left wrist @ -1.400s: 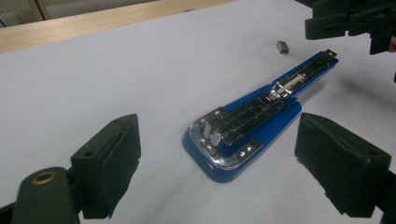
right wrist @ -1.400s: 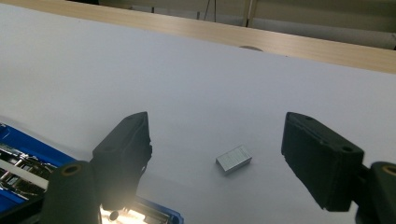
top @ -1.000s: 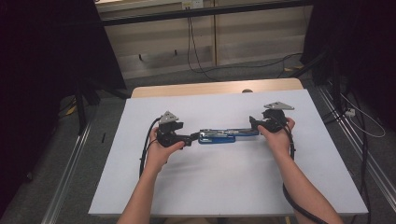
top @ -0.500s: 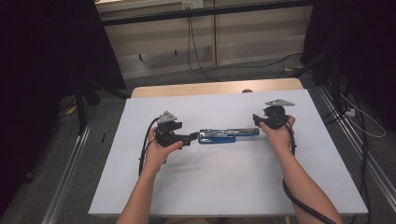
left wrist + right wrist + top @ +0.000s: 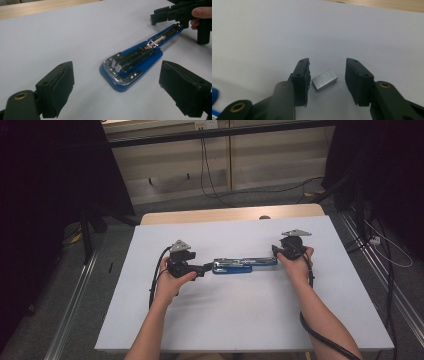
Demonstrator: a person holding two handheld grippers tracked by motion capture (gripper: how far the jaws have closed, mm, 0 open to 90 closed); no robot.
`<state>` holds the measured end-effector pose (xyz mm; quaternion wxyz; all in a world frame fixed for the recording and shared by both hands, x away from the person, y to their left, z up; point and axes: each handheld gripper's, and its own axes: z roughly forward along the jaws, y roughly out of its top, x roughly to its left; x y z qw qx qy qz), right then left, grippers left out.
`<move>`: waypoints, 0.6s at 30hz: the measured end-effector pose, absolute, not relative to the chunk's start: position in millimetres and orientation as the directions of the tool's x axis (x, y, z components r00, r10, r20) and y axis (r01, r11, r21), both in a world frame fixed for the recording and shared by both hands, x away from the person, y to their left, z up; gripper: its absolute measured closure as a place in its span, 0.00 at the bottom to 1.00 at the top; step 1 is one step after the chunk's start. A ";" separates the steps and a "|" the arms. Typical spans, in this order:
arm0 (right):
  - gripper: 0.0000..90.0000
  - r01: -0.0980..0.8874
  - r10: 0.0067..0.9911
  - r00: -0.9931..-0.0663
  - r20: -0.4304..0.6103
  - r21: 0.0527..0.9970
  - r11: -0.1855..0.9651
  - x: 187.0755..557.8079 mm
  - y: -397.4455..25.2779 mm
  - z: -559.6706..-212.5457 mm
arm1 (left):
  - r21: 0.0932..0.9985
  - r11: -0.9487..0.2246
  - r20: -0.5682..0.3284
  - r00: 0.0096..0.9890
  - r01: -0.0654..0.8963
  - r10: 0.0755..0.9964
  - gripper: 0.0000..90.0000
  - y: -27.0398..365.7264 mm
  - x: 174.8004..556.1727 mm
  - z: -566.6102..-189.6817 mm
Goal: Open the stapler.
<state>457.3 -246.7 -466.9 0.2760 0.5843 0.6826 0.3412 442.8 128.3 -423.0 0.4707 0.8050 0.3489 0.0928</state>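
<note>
Jaws of the right gripper (image 5: 326,82) are straddling a staple block (image 5: 324,79) (unclamped, like the left gripper (image 5: 117,92) facing the opened stapler (image 5: 136,58)); closing off-center risks skidding it away.

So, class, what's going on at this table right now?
A person holds a gripper in each hand over a white table. A blue stapler lies opened out flat. The left gripper is open, facing its wide end. The right gripper is open around a small block of staples, not yet closed on it.
</note>
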 end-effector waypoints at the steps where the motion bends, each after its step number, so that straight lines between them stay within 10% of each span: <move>1: 0.59 0.611 0.987 -0.161 0.018 0.787 0.085 458.0 -246.5 -466.9 | 0.823 -0.314 -0.177 0.739 0.473 0.650 0.14 128.2 442.7 -422.8; 18: 0.73 0.650 0.991 -0.136 0.015 0.756 0.077 454.5 -252.9 -467.9 | 0.825 -0.308 -0.176 0.733 0.474 0.656 0.14 130.4 443.7 -422.2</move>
